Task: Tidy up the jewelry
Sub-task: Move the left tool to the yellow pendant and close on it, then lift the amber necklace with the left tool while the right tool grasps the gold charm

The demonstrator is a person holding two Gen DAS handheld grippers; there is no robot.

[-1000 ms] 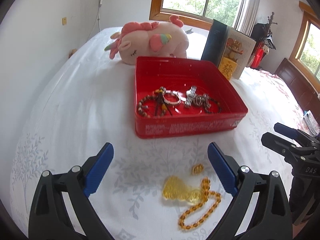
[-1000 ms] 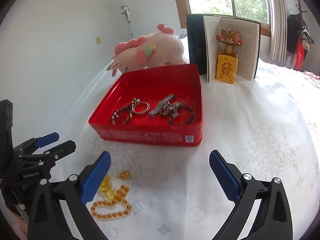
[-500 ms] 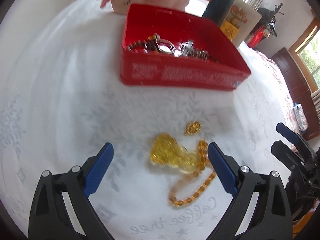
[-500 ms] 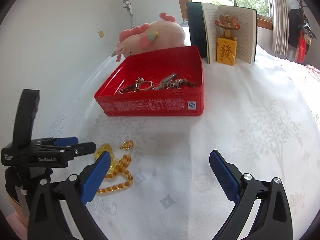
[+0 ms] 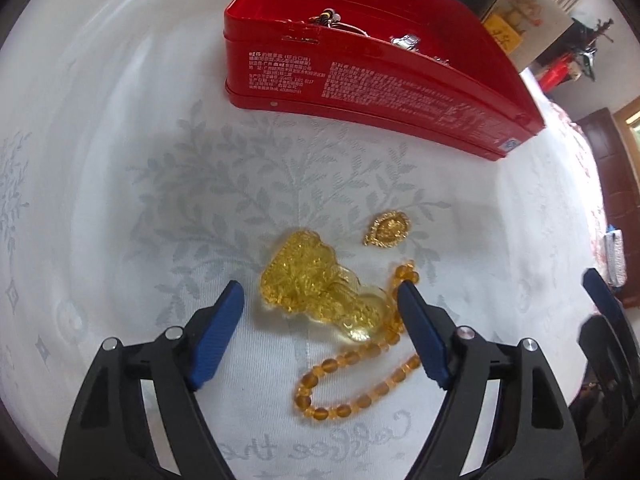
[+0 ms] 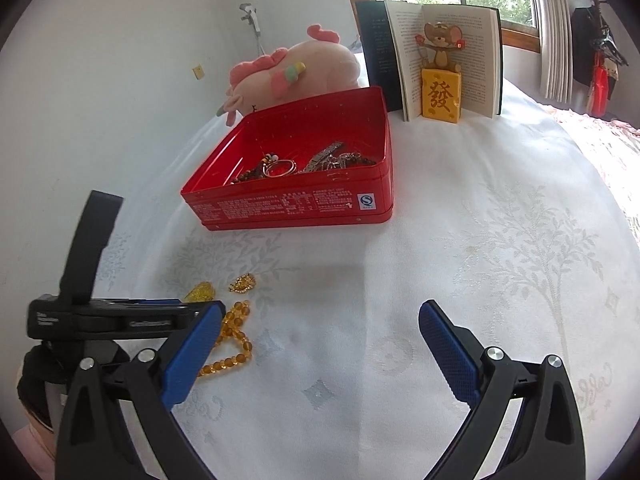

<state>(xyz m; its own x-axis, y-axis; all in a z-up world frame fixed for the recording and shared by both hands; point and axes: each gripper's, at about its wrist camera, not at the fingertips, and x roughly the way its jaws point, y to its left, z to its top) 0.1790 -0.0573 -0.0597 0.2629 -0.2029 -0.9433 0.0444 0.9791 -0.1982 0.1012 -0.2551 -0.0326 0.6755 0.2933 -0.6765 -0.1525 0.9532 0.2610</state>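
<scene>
Left gripper (image 5: 320, 296) is spread wide around the amber pendant (image 5: 320, 288), nothing gripped yet, probably lined up for the red tin (image 5: 360, 80). Right gripper (image 6: 320, 320) is parked open and empty, near right.

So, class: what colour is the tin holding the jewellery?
Red, with small white printed text on its side; clearest in the right wrist view.

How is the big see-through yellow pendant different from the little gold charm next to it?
The translucent yellow carved pendant is much bigger than the small gold metal charm. The pendant looks glassy and see-through; the charm is solid and shiny. The pendant joins a strand of amber beads and lies between the left gripper's open fingers; the charm lies loose, apart. Both are yellowish and rest on the white patterned cloth, outside the red tin box.
</scene>
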